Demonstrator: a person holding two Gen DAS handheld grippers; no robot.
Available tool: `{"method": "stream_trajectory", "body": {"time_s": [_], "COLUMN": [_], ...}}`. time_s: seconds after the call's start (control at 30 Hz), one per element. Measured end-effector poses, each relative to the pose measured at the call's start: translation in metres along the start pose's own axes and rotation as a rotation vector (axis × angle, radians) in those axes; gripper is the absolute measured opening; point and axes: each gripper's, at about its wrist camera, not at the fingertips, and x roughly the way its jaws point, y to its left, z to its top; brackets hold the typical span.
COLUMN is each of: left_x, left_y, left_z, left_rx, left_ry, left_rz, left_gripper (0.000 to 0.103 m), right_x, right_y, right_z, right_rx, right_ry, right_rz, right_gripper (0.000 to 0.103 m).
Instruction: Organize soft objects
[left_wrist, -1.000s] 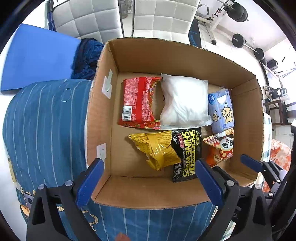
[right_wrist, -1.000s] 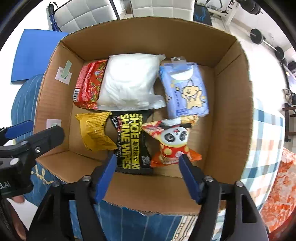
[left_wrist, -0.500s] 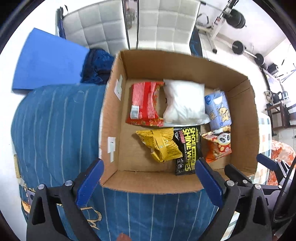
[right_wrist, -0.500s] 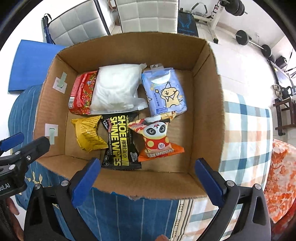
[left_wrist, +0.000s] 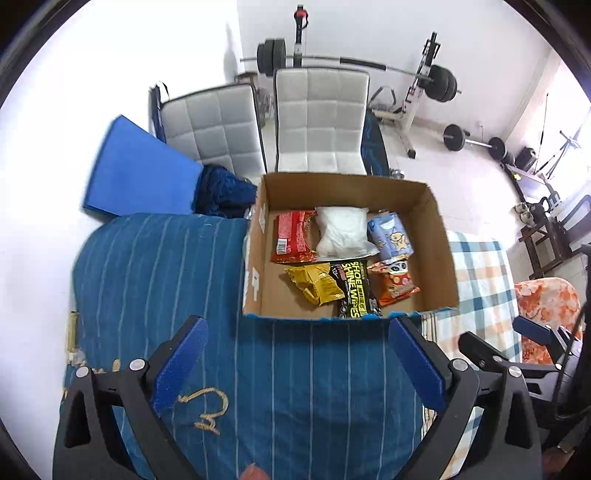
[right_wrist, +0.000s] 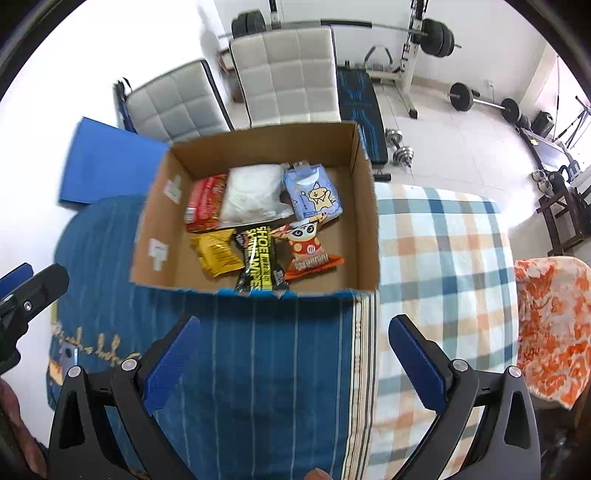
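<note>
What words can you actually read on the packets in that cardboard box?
"SHOE SHINE WIPES": on the black packet in the cardboard box.
Orange panda packet: lettering too distorted to read.
Red packet, yellow packet, blue cartoon packet: print too small or blurred.
White bag: no text visible.

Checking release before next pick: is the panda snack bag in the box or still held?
In the box. The panda snack bag lies on the cardboard box floor beside the black wipes pack; the right gripper has open, empty jaws.
</note>
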Motion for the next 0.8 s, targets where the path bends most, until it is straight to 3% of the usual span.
{"method": "stream_trajectory", "body": {"time_s": [0.17, 0.43, 0.8], "left_x": [-0.053, -0.112, -0.167], "left_y": [-0.005, -0.011, -0.020], "left_z": [-0.028, -0.062, -0.099], "left_rx": [0.022, 0.015, 0.028], "left_ry": [-0.066, -0.108, -0.130], "left_rz": [0.021, -0.035, -0.077], "left_gripper": [0.101, 0.101, 0.101], "right_x": [-0.061, -0.138, -0.202], "right_y": [-0.002, -0.005, -0.009], "right_z": [-0.039, -0.083, -0.138], "right_rx": [0.012, 0.033, 0.064], "right_ry": [-0.064, -0.131, -0.124], "right_rz": [0.030, 0.067, 0.108], "right_gripper": [0.103, 0.103, 0.103]}}
